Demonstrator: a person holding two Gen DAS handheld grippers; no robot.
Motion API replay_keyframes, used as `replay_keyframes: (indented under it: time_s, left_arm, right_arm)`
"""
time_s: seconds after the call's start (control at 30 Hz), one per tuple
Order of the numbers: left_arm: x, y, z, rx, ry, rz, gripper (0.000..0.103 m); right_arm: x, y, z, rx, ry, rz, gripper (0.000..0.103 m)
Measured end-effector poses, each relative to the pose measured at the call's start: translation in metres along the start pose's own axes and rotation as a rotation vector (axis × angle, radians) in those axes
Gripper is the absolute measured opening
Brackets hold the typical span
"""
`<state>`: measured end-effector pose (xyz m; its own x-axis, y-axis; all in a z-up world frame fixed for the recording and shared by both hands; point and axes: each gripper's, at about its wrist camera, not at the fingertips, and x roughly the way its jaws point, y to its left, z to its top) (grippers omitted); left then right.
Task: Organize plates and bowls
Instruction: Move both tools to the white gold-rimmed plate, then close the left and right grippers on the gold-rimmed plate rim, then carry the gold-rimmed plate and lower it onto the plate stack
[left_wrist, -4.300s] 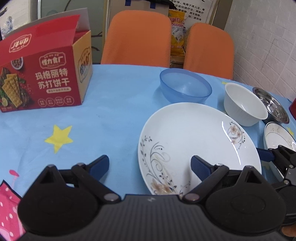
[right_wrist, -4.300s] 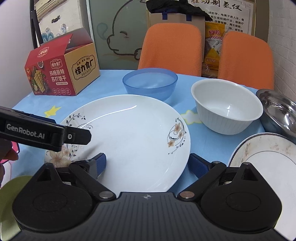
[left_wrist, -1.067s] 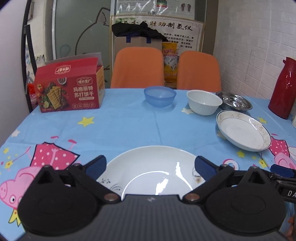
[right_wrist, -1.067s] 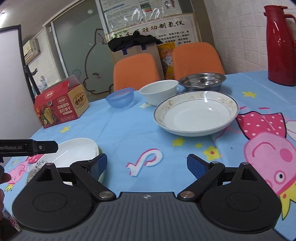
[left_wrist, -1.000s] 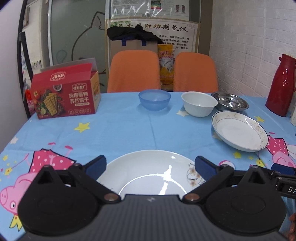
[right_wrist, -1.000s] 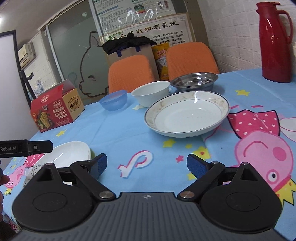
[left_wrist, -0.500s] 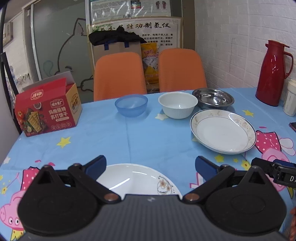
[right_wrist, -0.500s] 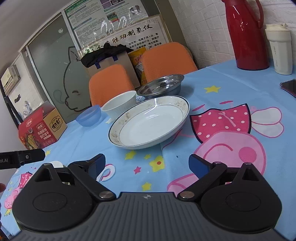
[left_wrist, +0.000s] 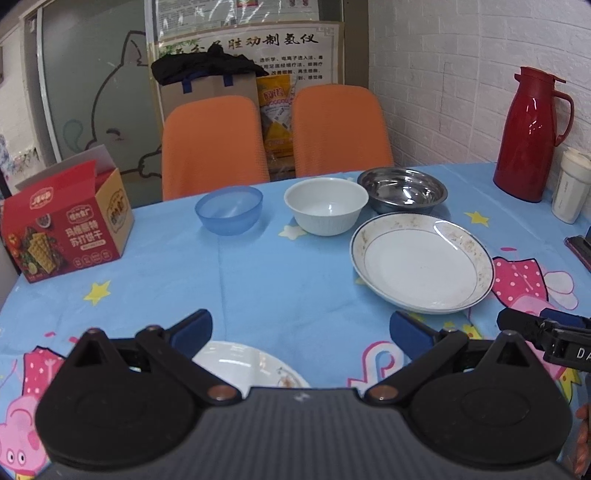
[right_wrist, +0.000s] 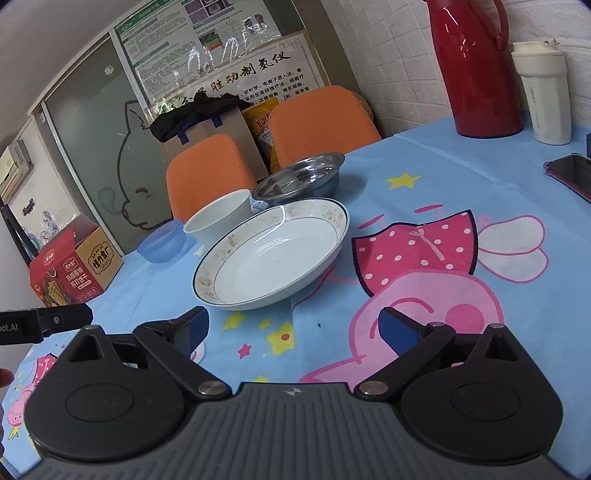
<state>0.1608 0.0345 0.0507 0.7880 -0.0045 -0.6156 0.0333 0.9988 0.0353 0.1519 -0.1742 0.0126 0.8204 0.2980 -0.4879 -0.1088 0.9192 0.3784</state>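
A large white floral plate (left_wrist: 247, 367) lies on the near table edge, partly hidden under my open, empty left gripper (left_wrist: 301, 326). A gold-rimmed deep plate (left_wrist: 421, 262) lies mid-right; it also shows in the right wrist view (right_wrist: 271, 254), just beyond my open, empty right gripper (right_wrist: 293, 325). Behind it stand a blue plastic bowl (left_wrist: 229, 214), a white bowl (left_wrist: 327, 208) and a steel bowl (left_wrist: 402, 192). The same bowls show in the right wrist view: blue bowl (right_wrist: 162, 243), white bowl (right_wrist: 218, 218), steel bowl (right_wrist: 299, 177).
A red cracker box (left_wrist: 66, 229) stands at the far left. A red thermos (left_wrist: 528, 133) and a white tumbler (left_wrist: 570, 188) stand at the far right, with a phone (right_wrist: 570, 175) near the right edge. Two orange chairs (left_wrist: 214, 144) stand behind the table.
Both grippers have pulled back and swung right. The floral plate, carried from the middle of the table earlier, now lies at the near edge, and the gold-rimmed plate sits nearer the right gripper.
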Motion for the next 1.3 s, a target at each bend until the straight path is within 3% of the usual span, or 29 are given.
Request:
replay_keyframes:
  time_s: [0.2, 0.33, 0.4, 0.57, 0.77, 0.87, 1.03, 1.3]
  left_arm:
    - [0.059, -0.005, 0.047, -0.092, 0.098, -0.184, 0.101]
    - [0.105, -0.014, 0.066, -0.115, 0.155, -0.223, 0.099]
    - [0.125, -0.016, 0.069, -0.119, 0.187, -0.244, 0.092]
    - [0.162, -0.021, 0.068, -0.13, 0.272, -0.237, 0.084]
    - [0.175, -0.026, 0.064, -0.134, 0.301, -0.26, 0.077]
    - [0.173, -0.029, 0.062, -0.108, 0.286, -0.24, 0.071]
    - [0.166, -0.042, 0.056, -0.044, 0.245, -0.181, 0.043]
    - [0.143, -0.034, 0.05, -0.097, 0.257, -0.154, 0.038]
  right_arm:
    - [0.016, -0.004, 0.038, -0.097, -0.027, -0.047, 0.103]
    - [0.063, -0.006, 0.062, -0.205, 0.069, -0.11, 0.103]
    - [0.087, -0.008, 0.067, -0.228, 0.129, -0.127, 0.103]
    - [0.119, -0.01, 0.071, -0.245, 0.196, -0.116, 0.103]
    - [0.129, -0.007, 0.072, -0.25, 0.216, -0.1, 0.103]
    - [0.131, -0.004, 0.069, -0.278, 0.22, -0.109, 0.103]
    - [0.129, 0.006, 0.061, -0.337, 0.194, -0.093, 0.103]
    - [0.112, 0.021, 0.051, -0.274, 0.163, -0.097, 0.103]
